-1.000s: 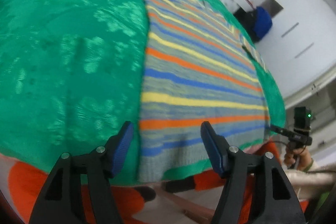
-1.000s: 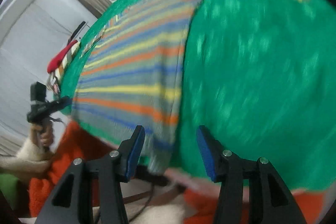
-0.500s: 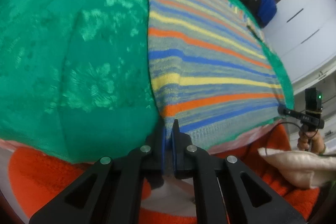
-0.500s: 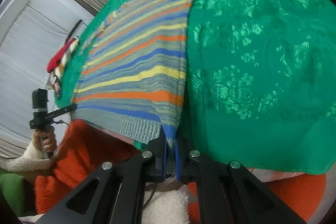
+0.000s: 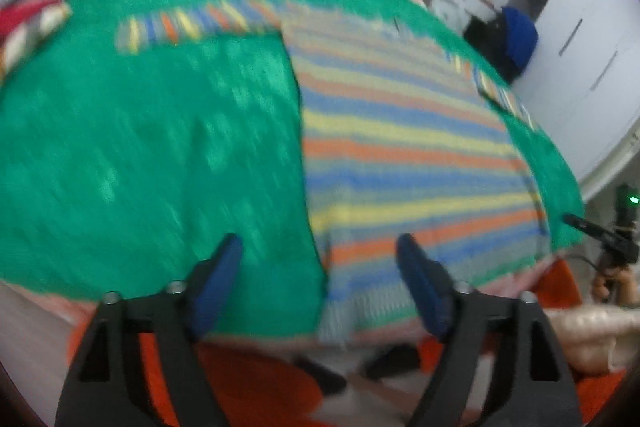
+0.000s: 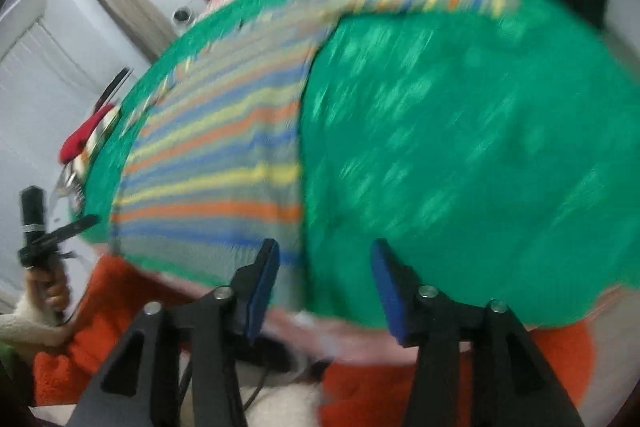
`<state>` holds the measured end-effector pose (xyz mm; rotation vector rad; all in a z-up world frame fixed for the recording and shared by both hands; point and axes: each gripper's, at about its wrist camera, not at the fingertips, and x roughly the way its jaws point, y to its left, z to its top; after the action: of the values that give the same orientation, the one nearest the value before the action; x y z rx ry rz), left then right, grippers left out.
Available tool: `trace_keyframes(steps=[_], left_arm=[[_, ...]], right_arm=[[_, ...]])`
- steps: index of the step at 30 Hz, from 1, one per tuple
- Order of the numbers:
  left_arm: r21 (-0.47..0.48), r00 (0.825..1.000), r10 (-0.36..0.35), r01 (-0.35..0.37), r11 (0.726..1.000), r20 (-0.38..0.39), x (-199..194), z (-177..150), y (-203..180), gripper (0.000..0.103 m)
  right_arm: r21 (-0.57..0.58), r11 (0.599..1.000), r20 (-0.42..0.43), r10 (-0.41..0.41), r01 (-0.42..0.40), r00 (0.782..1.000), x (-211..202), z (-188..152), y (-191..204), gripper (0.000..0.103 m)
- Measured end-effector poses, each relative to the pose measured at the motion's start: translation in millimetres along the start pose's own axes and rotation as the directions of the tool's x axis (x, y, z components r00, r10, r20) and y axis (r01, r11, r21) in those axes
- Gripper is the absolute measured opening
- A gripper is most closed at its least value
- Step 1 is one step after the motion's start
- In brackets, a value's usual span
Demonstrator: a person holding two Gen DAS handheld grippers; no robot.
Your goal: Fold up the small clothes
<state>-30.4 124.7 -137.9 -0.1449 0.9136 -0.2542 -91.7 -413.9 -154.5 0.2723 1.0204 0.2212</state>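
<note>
Striped knit, my sweater (image 5: 404, 163), lies flat on the green cloth (image 5: 152, 155) over the bed. My left tongs (image 5: 320, 287) gape wide above its near hem; right tongs (image 6: 324, 287) are spread too, holding nothing. Only the right view shows the red item (image 6: 80, 139) past the sweater's far side.

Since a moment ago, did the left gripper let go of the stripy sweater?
Yes. The left gripper was pinched shut on the striped sweater hem; now its fingers stand wide apart, pulled back toward the near edge of the green cloth.
</note>
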Motion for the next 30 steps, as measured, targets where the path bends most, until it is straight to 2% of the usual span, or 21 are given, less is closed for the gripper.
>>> trace_keyframes(steps=[2,4,6,10,15,18,19,20,21,23,30], left_arm=[[0.011,0.996,0.067,-0.068,0.998,0.059,0.8,15.8,2.5,0.097],[0.016,0.987,0.119,-0.121,0.992,0.104,9.0,31.1,7.1,0.097],[0.009,0.973,0.187,-0.190,0.982,0.138,24.1,45.6,15.4,0.097],[-0.028,0.937,0.303,-0.303,0.952,0.173,56.5,69.5,39.1,0.097],[-0.126,0.919,0.351,-0.333,0.934,0.176,87.6,88.0,69.6,0.097],[-0.135,0.920,0.379,-0.365,0.921,0.096,117.8,83.0,80.7,0.101],[-0.127,0.915,0.388,-0.375,0.918,0.108,120.8,79.0,79.9,0.102],[-0.119,0.907,0.403,-0.390,0.913,0.122,120.6,77.4,77.1,0.102],[-0.111,0.902,0.416,-0.404,0.908,0.118,121.8,77.8,75.3,0.102],[-0.109,0.900,0.419,-0.408,0.907,0.119,122.1,76.9,75.1,0.102],[-0.110,0.900,0.418,-0.406,0.907,0.125,120.9,77.5,73.6,0.102]], right_arm=[[-0.027,0.996,0.117,-0.083,0.087,0.990,-16.5,12.4,-3.7,0.058],[-0.041,0.990,0.187,-0.123,0.133,0.975,-20.1,24.5,-5.3,0.063],[-0.042,0.980,0.247,-0.181,0.197,0.952,-13.8,40.7,-9.1,0.063],[0.000,0.967,0.309,-0.241,0.254,0.920,8.6,63.8,-15.4,0.063],[0.012,0.951,0.328,-0.297,0.310,0.897,42.0,94.5,-20.5,0.063],[-0.018,0.945,0.313,-0.306,0.327,0.899,59.9,102.6,-26.6,0.066],[-0.012,0.943,0.288,-0.314,0.331,0.905,68.6,100.5,-31.4,0.066],[0.013,0.949,0.239,-0.308,0.314,0.921,82.3,99.1,-43.2,0.068],[0.027,0.956,0.244,-0.290,0.293,0.925,85.4,97.2,-48.3,0.069],[0.032,0.963,0.282,-0.264,0.266,0.922,84.7,93.5,-52.2,0.070],[0.010,0.956,0.293,-0.284,0.294,0.913,89.6,91.3,-46.8,0.072]])
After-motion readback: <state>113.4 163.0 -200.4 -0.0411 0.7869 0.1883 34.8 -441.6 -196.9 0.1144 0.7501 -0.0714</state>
